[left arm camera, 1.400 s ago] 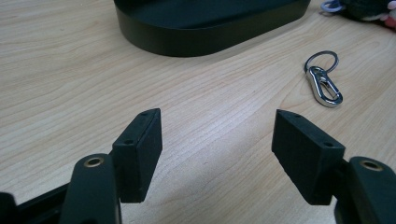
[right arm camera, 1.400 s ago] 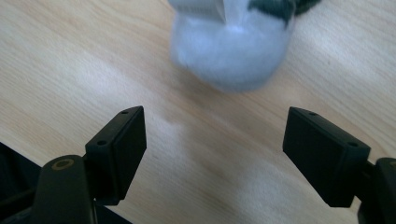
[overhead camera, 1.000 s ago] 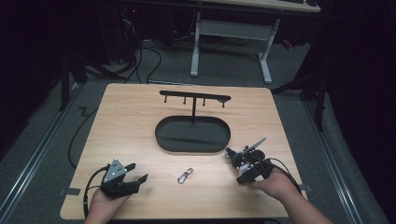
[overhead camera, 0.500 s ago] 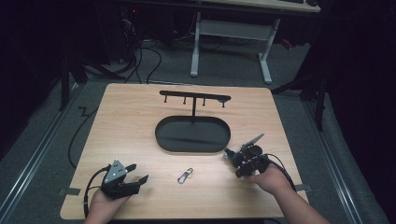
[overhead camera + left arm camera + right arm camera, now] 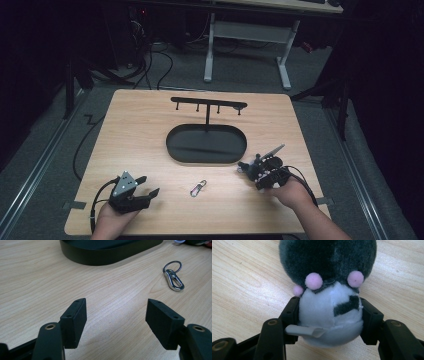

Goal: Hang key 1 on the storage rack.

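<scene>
A grey and white plush toy [image 5: 327, 260] with pink dots sits between the jaws of my right gripper [image 5: 329, 305], which is shut on its white part. In the high view that right gripper [image 5: 257, 174] holds the plush toy [image 5: 246, 167] just above the table, right of the black stand's oval base [image 5: 206, 145]. My left gripper [image 5: 148, 186] rests open at the table's front left, nothing between its jaws. A silver clip with a key ring [image 5: 198, 188] lies on the wood between the two grippers. In the left gripper view my left gripper [image 5: 116, 312] stands open, and the clip [image 5: 174, 280] lies ahead to the right.
The stand's thin post carries a crossbar with several small hooks [image 5: 207, 104] over the oval base [image 5: 107, 250]. Cables trail off the wooden table [image 5: 130, 130] at the left. A desk frame [image 5: 245, 45] stands on the floor behind.
My right gripper has shifted slightly forward and left with the plush toy, closer to the oval base. The left gripper and the clip have not moved.
</scene>
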